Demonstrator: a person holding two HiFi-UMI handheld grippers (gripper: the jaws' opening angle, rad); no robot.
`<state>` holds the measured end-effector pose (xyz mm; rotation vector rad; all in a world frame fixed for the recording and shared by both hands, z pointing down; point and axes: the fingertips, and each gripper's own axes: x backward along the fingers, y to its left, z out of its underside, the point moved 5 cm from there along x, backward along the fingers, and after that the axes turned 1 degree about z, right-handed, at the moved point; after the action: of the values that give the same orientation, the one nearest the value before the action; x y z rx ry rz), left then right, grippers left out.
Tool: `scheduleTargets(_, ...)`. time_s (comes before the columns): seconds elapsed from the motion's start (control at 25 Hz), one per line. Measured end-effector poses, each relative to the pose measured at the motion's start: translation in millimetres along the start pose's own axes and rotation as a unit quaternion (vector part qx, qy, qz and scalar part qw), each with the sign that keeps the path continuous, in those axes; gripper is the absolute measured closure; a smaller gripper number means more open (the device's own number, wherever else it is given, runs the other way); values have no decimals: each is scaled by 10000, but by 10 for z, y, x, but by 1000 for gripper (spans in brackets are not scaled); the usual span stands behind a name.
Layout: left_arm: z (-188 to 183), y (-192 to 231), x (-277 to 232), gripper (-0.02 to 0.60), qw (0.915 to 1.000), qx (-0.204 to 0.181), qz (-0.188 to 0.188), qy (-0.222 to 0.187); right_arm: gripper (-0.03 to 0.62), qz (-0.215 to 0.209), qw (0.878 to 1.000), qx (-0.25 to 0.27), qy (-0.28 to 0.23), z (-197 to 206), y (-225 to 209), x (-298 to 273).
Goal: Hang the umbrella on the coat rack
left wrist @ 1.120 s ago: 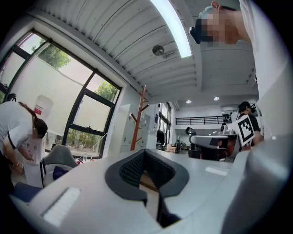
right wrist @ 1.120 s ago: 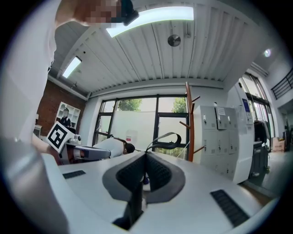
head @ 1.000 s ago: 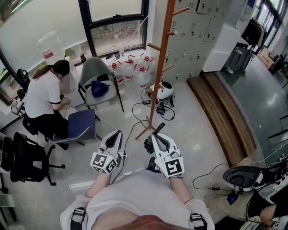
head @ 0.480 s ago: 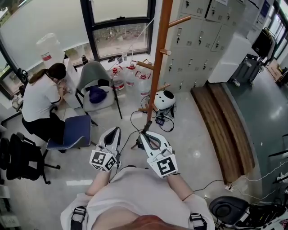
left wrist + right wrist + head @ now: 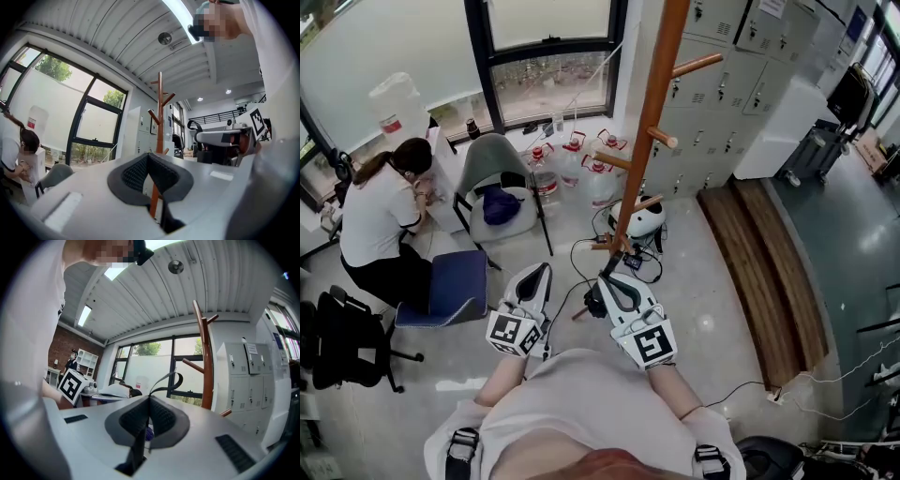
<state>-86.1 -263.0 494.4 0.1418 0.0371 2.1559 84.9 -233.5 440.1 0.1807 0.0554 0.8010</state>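
Just short of the coat rack [image 5: 639, 159], the right tool [image 5: 607, 280] pinches the black strap [image 5: 169, 380] of the umbrella [image 5: 594, 303], its loop curling above the pressed-together tips and the dark bundle just beside the tool, while the left tool [image 5: 545, 270] alongside holds its jaws together, empty.

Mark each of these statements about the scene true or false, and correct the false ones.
1. The pegs of the orange-brown wooden coat rack are bare. True.
2. The left gripper holds the umbrella. False: its jaws are together on nothing. The right gripper is shut on the black folded umbrella.
3. The seated person in a white shirt is on the head view's right. False: on its left.
4. A dark blue item lies on the grey shell chair. True.
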Motion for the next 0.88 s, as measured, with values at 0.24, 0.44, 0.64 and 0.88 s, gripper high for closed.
scheduleTargets(0.24, -68, 220, -39, 572, 9999, -99, 57, -37, 586, 109, 9992, -380, -19, 31, -99, -218)
scheduleTargets(0.44, -32, 443, 33, 572, 10000, -31, -84, 30, 586, 58, 9993, -371, -36, -2, -151, -391)
scheduleTargets(0.64, 5, 491, 51, 572, 10000, 34, -80, 26, 586, -86, 9996, -279, -64, -189, -232, -524)
scheduleTargets(0.88, -1, 503, 73, 572, 10000, 63, -64, 22, 586, -412, 9985, -194, -313, -439, -355, -744)
